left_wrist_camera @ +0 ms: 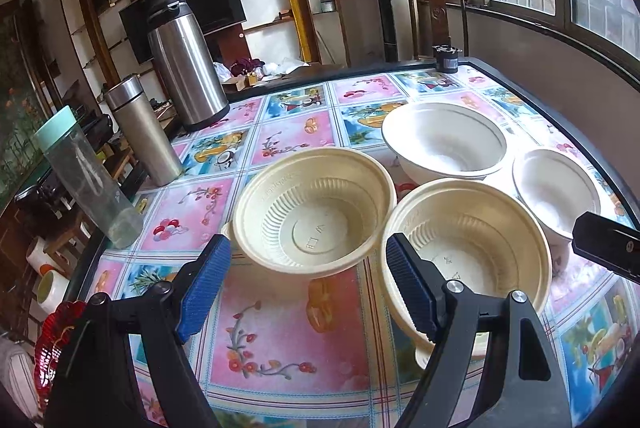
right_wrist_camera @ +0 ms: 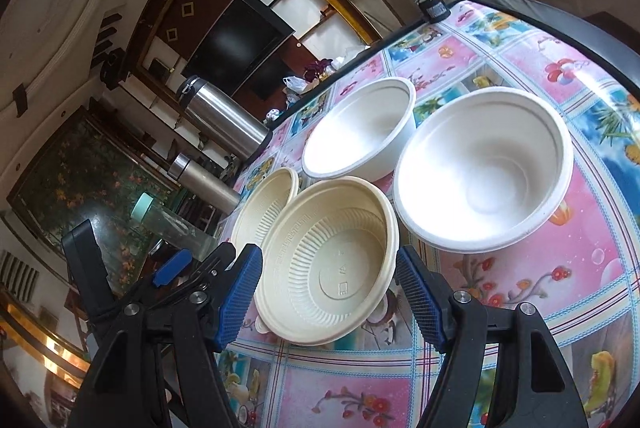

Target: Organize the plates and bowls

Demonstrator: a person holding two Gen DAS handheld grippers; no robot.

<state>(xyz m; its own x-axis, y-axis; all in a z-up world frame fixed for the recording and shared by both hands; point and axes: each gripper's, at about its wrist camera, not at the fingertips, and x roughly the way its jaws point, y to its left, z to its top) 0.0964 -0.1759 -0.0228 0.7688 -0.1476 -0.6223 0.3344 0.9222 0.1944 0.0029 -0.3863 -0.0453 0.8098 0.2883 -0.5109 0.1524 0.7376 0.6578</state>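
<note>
Four bowls sit grouped on the table (left_wrist_camera: 280, 328), nothing stacked yet. The left claw (left_wrist_camera: 308, 292) gapes wide and empty, its right pad at the rim of the nearer ribbed cream bowl (left_wrist_camera: 468, 248), the second ribbed bowl (left_wrist_camera: 316, 212) just beside. The right claw (right_wrist_camera: 328, 298), equally wide and empty, straddles that nearer bowl. Nesting the cream pair looks next. Two white bowls (right_wrist_camera: 484, 168) crowd close; thermos flask (left_wrist_camera: 184, 68) and bottle (left_wrist_camera: 88, 176) stand clear.
</note>
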